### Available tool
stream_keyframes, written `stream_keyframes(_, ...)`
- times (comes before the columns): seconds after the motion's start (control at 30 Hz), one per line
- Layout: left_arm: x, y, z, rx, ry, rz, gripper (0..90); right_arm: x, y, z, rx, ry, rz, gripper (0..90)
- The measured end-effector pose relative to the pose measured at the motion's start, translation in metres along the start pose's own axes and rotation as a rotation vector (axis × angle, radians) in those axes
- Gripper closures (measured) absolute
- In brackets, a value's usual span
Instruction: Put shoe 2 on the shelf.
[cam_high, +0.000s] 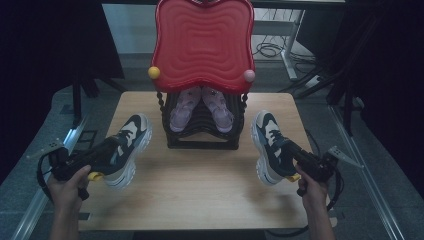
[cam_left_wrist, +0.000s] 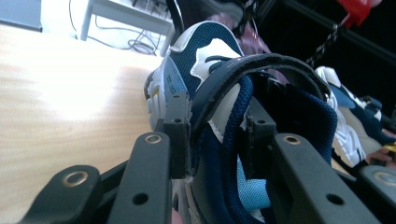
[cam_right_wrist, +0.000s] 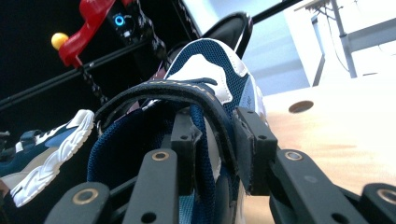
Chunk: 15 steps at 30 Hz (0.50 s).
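Overhead, a wooden table (cam_high: 200, 185) carries a black shoe rack (cam_high: 202, 127) with a red wavy top (cam_high: 202, 42), and a pair of pink shoes (cam_high: 201, 107) sits inside it. To the rack's left, the left gripper (cam_high: 107, 152) grips the heel end of the left navy sneaker (cam_high: 125, 147), which is tilted with its toe toward the rack. To the rack's right, the right gripper (cam_high: 292, 157) holds the heel of the right navy sneaker (cam_high: 270, 145), which rests on the table. Along the left gripper (cam_left_wrist: 217, 140), both jaws are pinched on the heel collar and strap of the left navy sneaker (cam_left_wrist: 201, 65), and the right navy sneaker (cam_left_wrist: 348, 121) shows farther off. Along the right gripper (cam_right_wrist: 219, 144), the jaws are clamped on the padded collar and strap of the right navy sneaker (cam_right_wrist: 210, 70), with the left navy sneaker (cam_right_wrist: 46, 149) beyond and the table (cam_right_wrist: 336, 135) alongside.
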<state>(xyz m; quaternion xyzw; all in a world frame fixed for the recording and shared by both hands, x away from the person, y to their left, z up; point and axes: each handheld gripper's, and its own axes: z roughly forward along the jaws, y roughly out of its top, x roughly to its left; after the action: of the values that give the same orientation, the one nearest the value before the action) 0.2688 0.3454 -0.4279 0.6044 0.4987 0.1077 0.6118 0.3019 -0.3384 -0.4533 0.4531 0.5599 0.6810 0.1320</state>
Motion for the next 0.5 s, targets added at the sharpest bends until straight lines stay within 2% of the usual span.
stream_keyframes(0.2, -0.005, 0.019, 0.004, -0.025, -0.023, 0.015, 68.9, 0.003, 0.014, 0.006, -0.033, 0.005, -0.012, 70.6)
stream_keyframes(0.5, -0.005, 0.047, 0.005, -0.059, -0.011, 0.026, 68.8, 0.012, 0.035, 0.014, -0.054, 0.01, -0.016, 70.6)
